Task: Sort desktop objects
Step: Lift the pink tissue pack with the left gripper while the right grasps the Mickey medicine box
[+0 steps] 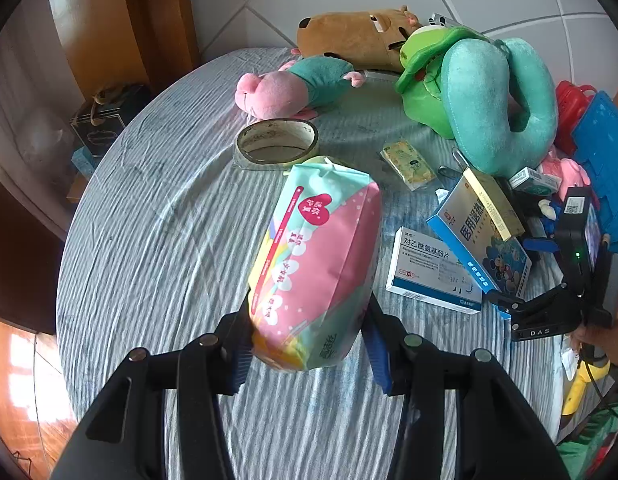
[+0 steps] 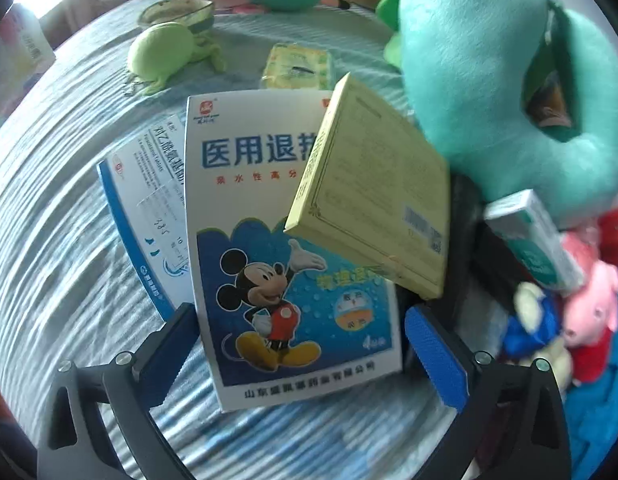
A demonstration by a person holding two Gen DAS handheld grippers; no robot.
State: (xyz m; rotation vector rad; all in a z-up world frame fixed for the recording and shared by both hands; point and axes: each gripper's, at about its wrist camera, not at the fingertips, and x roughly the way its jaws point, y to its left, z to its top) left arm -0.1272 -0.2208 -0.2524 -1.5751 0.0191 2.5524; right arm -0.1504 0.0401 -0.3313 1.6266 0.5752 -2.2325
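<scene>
We hold a tissue pack and straddle a medicine box.

Our left claw clamps the soft pink-and-mint plastic tissue pack above the striped cloth. Our right claw gapes wide around the blue-and-white cartoon-mouse cardboard box, pads apart from it; a yellow flat carton leans just beyond.

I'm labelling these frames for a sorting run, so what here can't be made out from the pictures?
- Right wrist view: the cartoon-mouse box has its upper right covered by the yellow box.
- Right wrist view: the white-and-blue box is half hidden behind it.
- Left wrist view: the tissue pack hides the cloth beneath and the left gripper pads' contact.
</scene>
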